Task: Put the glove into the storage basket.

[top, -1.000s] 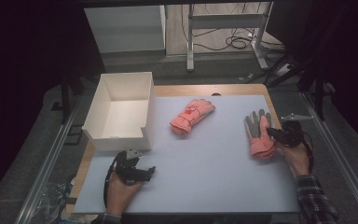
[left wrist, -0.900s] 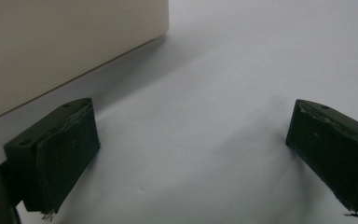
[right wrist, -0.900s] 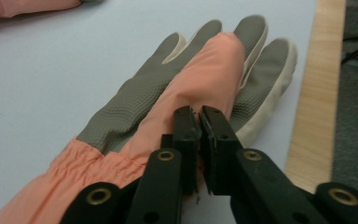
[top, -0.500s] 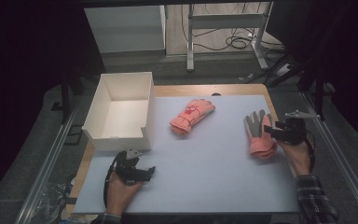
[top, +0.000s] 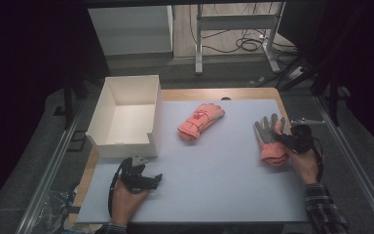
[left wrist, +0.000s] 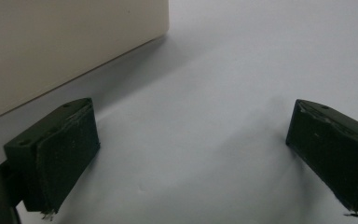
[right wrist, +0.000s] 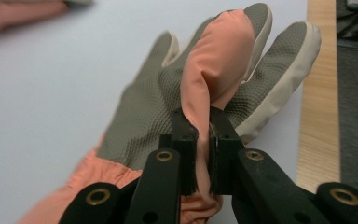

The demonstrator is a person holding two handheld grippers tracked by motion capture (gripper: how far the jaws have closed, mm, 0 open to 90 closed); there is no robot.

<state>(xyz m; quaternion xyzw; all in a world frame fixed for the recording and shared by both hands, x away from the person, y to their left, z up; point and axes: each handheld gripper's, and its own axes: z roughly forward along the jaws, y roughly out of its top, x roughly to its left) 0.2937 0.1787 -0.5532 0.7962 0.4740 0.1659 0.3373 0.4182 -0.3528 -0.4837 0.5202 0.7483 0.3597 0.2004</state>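
Pinching glove [right wrist: 186,107] thumb in right claw [right wrist: 204,154].

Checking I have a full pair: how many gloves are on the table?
2. One glove lies mid-table, right of the white box. The other glove is near the right edge, pinched by the right gripper. None appears hidden.

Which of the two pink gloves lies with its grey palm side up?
The glove at the table's right edge, pinched by the right gripper. Its grey textured palm faces up; the glove at mid-table shows only pink fabric.
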